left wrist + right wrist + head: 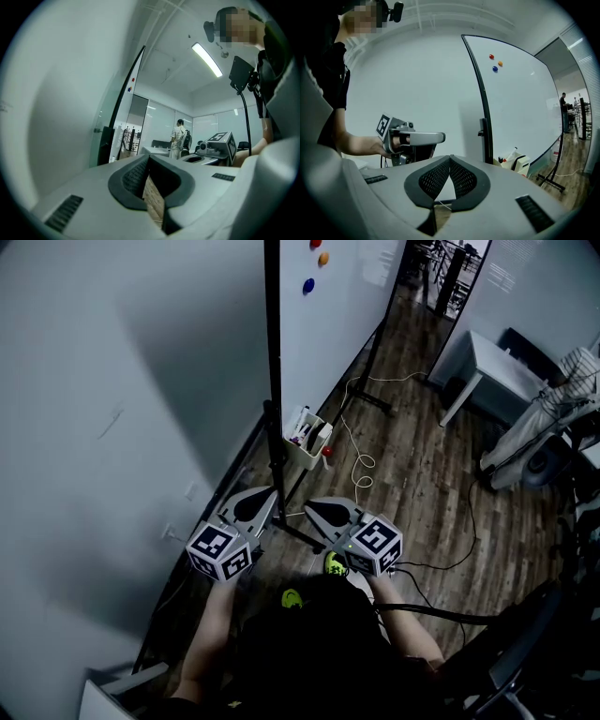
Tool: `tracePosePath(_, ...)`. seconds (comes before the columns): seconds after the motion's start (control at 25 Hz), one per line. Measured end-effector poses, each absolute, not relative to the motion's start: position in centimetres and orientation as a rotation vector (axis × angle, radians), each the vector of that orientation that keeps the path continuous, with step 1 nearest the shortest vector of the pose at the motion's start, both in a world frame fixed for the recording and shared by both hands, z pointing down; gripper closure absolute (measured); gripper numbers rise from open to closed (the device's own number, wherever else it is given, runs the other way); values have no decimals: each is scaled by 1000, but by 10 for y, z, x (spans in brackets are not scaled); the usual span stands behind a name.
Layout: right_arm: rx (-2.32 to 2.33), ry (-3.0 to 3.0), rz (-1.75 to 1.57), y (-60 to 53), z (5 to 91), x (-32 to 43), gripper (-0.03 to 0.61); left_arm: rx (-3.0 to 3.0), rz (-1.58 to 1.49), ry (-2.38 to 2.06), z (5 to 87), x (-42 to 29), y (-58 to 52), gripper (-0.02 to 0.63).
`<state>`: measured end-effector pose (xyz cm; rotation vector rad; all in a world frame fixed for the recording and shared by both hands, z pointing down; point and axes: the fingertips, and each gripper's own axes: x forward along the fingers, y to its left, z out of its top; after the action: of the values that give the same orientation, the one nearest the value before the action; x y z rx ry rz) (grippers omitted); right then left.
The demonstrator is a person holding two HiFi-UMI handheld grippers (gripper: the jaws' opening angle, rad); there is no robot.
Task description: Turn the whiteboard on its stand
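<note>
We hold our left tool (253, 506) and right tool (330, 514) fully closed, both empty. The whiteboard (328, 324) stands edge-on before them.

head: high, steeply down | 2 gripper views: low, along jaws | all 3 share whiteboard (337, 324)

The whiteboard (337, 306) runs off the top edge of the head view, so its upper part is cut away, and a red magnet (315, 245) shows only in part. In the left gripper view the board appears edge-on as a thin dark line, its face unseen. The stand (295, 532) has its near foot partly covered by the right gripper (309, 507). The contents of the small white bin (305, 442) are too small to tell. A distant person (177, 137) has the legs hidden behind a worktop (157, 151). A pale bundle (539, 427) near the right edge is too dim to name.
</note>
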<state>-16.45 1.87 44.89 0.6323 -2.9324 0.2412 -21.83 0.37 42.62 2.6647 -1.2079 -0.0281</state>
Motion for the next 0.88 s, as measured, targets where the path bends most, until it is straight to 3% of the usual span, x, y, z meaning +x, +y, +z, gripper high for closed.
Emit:
tracePosePath(0.44, 576, -2954, 243, -31, 440, -167, 558, 2702, -27, -1345, 388, -231, -68, 606)
tracePosePath(0.88, 585, -2969, 256, -69, 434, -157, 558, 2724, 43, -1478, 359, -235, -133, 443)
